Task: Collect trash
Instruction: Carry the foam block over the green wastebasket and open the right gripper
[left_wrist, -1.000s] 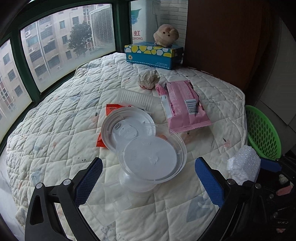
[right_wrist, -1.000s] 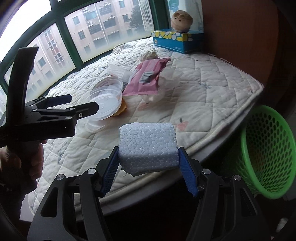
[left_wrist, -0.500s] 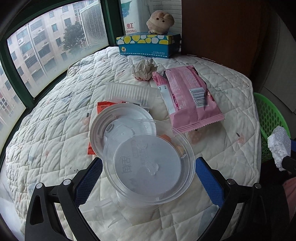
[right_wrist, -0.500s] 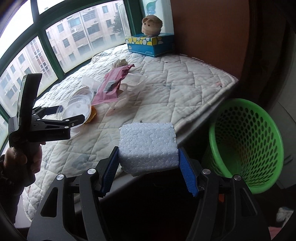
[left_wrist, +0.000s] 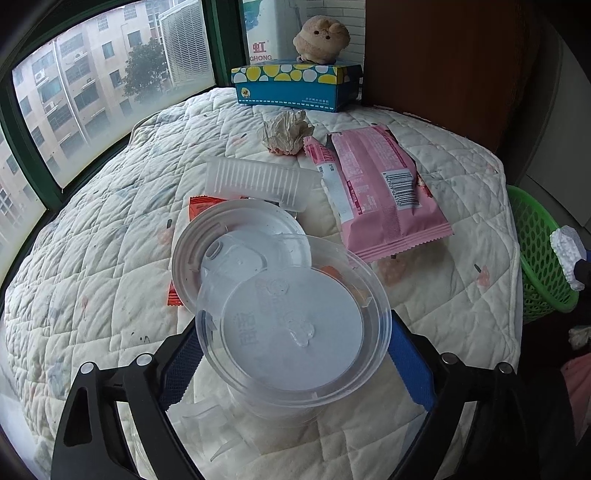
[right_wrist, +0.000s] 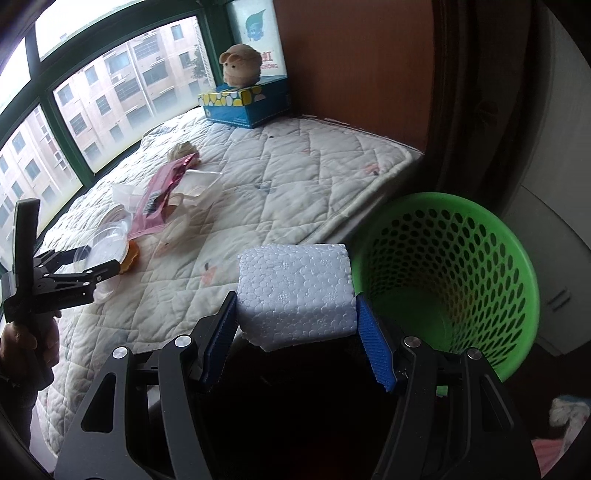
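Note:
My right gripper is shut on a white foam block and holds it off the bed edge, just left of the green mesh basket. My left gripper is open, its blue pads on either side of a clear round plastic container that sits on the quilted bed. I cannot tell if the pads touch it. A round clear lid, a ribbed clear tray, an orange wrapper, a pink packet and a crumpled tissue lie beyond it.
A blue spotted tissue box with a plush toy on top stands at the far end by the window. A brown wall panel runs along the right. The basket stands on the floor past the bed's right edge.
My left gripper moved forward until the clear container sits between its pads. My right gripper carried the foam block to the right, off the bed, up beside the green basket.

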